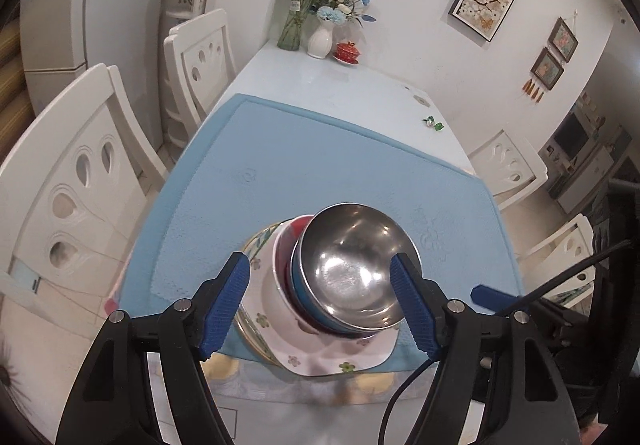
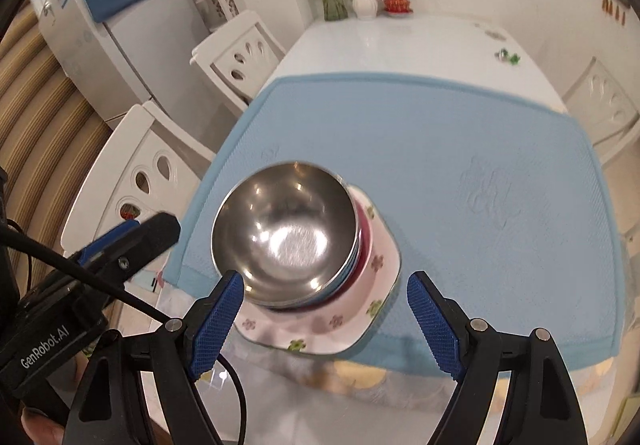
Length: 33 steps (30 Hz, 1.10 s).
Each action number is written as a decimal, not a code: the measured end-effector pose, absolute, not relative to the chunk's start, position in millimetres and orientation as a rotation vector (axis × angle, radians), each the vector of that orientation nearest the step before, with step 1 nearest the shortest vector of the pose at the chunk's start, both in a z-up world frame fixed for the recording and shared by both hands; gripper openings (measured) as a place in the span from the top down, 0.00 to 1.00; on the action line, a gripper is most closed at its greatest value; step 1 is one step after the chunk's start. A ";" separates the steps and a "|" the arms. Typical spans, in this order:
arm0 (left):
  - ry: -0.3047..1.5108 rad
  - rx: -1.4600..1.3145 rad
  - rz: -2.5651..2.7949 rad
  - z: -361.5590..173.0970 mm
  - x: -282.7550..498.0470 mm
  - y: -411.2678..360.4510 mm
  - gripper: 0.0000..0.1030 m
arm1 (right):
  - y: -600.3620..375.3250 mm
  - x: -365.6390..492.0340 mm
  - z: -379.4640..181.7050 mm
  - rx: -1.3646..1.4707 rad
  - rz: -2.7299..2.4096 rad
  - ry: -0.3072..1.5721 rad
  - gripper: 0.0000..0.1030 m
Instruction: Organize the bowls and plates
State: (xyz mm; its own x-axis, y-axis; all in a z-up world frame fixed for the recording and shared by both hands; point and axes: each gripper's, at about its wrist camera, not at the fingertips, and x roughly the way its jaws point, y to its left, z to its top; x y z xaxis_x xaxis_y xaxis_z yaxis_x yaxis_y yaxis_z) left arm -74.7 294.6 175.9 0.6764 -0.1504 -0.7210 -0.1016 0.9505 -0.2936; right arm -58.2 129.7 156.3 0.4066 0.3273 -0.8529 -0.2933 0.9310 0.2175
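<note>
A shiny steel bowl tops a leaning stack of a blue bowl and a red bowl. The stack rests on a square floral plate over a round green-rimmed plate, at the near edge of a blue mat. My left gripper is open, its blue fingers on either side of the stack and its pads off it. In the right wrist view, my right gripper is open just in front of the steel bowl and the square plate, holding nothing.
At the far end of the white table stand a glass vase of flowers, a white vase and a red lidded cup. A small green item lies on the right. White chairs flank the table; a fridge stands on the left.
</note>
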 end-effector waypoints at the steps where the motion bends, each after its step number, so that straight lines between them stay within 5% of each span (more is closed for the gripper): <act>1: 0.834 -0.325 -0.028 174.7 -75.4 294.5 0.31 | 131.7 -60.4 154.5 0.033 0.394 1.089 0.20; 33: 0.876 -0.277 -0.051 164.4 -76.5 287.1 0.27 | 139.5 -63.0 142.1 0.038 0.379 1.128 0.20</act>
